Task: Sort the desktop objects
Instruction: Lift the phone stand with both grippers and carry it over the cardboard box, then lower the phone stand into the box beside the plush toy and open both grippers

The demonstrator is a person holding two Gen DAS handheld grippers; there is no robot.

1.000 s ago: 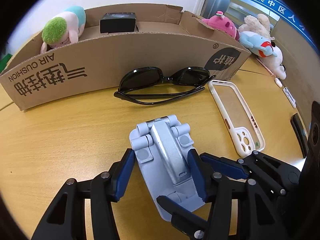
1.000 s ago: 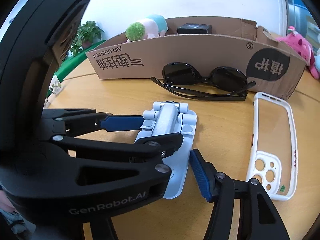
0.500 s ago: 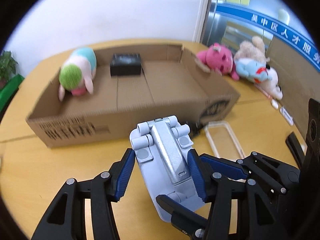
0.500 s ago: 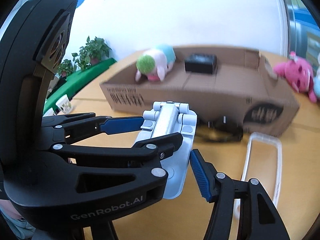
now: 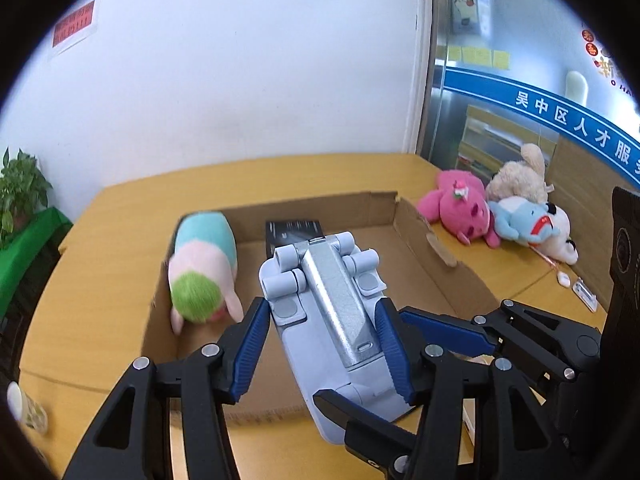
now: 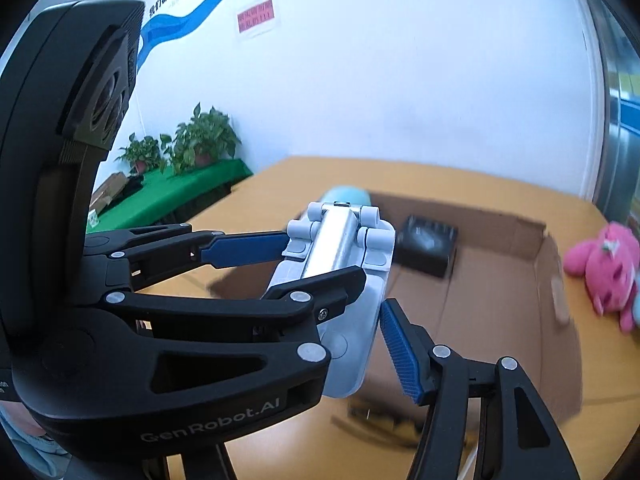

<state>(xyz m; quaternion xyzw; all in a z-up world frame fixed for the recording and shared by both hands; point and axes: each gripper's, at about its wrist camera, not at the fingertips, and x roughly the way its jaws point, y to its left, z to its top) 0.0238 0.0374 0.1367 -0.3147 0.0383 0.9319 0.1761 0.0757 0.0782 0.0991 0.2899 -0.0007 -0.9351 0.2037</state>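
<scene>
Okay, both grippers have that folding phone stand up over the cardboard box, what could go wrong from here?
1. The phone stand is pinched only along its edges by the left gripper and right gripper; if one opens first, it may twist or drop.
2. Released here, it could land on the black box or plush toy inside the cardboard box.
3. The lower end hangs near the box's front wall and may catch it.

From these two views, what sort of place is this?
Probably an office or public service lobby: a wooden table by a white wall, a blue banner with Chinese lettering on glass, and potted plants on a green-covered bench.
</scene>
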